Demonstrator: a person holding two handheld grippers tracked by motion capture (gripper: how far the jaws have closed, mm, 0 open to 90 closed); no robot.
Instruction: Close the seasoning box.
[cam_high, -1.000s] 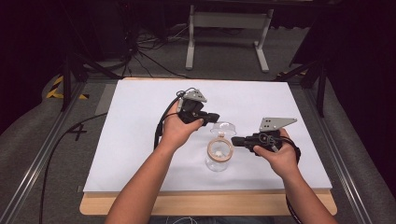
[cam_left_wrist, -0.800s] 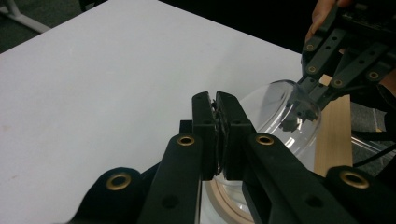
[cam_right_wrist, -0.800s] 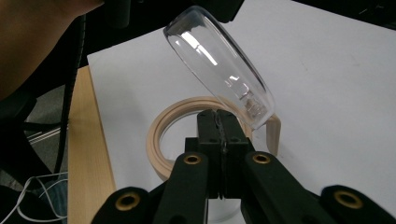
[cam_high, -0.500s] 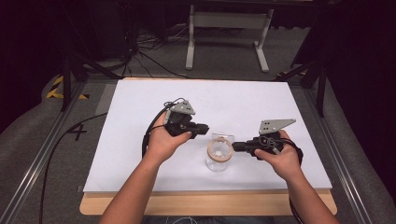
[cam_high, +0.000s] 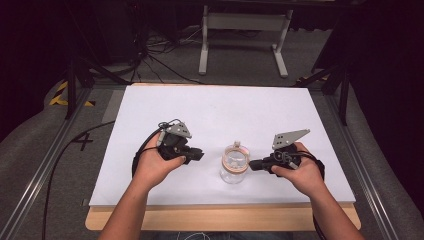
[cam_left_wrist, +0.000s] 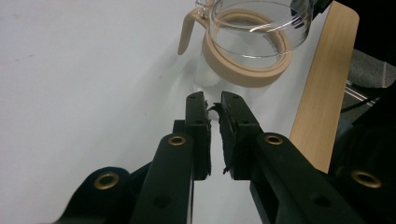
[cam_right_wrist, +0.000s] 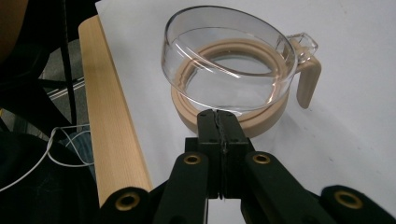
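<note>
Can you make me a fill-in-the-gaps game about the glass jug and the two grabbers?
The jug has a ___ band around it.
The jug stands ___ the left gripper and the right gripper.
The right gripper's jaws are ___.
The table top is ___.

Missing words: tan; between; shut; white

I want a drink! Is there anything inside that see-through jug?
Empty, it seems. Looking down into the clear jug, you see its tan ring and the white table through the glass, with no liquid visible.
</note>
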